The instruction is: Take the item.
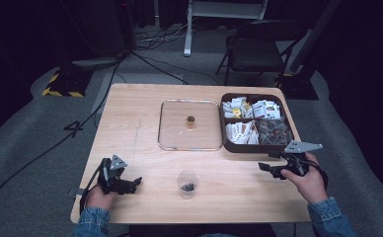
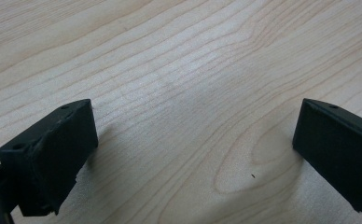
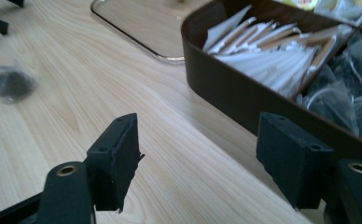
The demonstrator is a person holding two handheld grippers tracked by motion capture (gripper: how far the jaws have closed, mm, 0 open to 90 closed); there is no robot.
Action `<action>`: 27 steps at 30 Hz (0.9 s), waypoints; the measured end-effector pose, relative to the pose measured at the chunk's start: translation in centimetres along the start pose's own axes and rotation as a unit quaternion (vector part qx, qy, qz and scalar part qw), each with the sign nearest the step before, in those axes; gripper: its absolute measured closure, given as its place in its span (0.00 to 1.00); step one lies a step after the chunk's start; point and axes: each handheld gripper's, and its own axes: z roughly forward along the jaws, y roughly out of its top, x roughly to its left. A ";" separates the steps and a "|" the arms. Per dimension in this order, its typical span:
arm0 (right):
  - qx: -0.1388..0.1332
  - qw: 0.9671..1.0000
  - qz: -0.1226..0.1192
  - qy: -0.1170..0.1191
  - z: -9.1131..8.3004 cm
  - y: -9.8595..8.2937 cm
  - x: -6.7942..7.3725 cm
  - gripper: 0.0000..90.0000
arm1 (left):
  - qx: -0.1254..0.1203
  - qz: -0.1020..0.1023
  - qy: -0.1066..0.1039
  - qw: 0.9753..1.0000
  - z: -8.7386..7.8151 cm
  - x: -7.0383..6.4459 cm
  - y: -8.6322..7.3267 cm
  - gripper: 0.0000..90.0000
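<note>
Wood is lying under everything in the high view: the table (image 1: 130,133) is sitting mid-frame. I am holding my left gripper (image 1: 136,181) at the lower left and my right gripper (image 1: 262,167) at the lower right, both parked near the front edge, I think waiting to start. Between them a clear cup (image 1: 187,183) is standing with something dark inside. Above it a clear lid (image 1: 190,124) is lying flat beside the brown box (image 1: 227,143) of packets.

In the left gripper view, my jaws are gaping apart over bare wood, holding nothing.

In the right gripper view, my jaws are spread wide too, empty, just beside the box wall at upper right, with open room to the left.
</note>
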 end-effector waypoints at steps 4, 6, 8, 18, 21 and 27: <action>0.009 1.000 0.001 0.000 0.8 -0.9 -0.4 0.33 | 0.000 0.000 0.000 1.000 0.0 0.0 0.0 0.00; 0.012 1.000 0.001 0.002 1.2 -1.2 -0.5 0.33 | 0.000 0.000 0.000 1.000 0.0 0.0 0.0 0.00; 0.015 1.000 0.000 0.004 1.6 -1.6 -0.4 0.33 | 0.000 0.000 0.000 1.000 0.0 0.0 0.0 0.00; 0.024 0.999 -0.018 0.014 3.5 -3.0 0.4 0.32 | -0.001 0.000 -0.001 1.000 0.1 0.0 0.0 0.00; 0.025 0.999 -0.021 0.016 3.7 -3.1 0.6 0.31 | -0.001 0.001 -0.001 1.000 0.1 0.0 0.0 0.00; 0.035 0.999 -0.034 0.019 4.5 -3.6 1.3 0.28 | -0.003 0.001 -0.002 1.000 0.1 0.0 0.1 0.00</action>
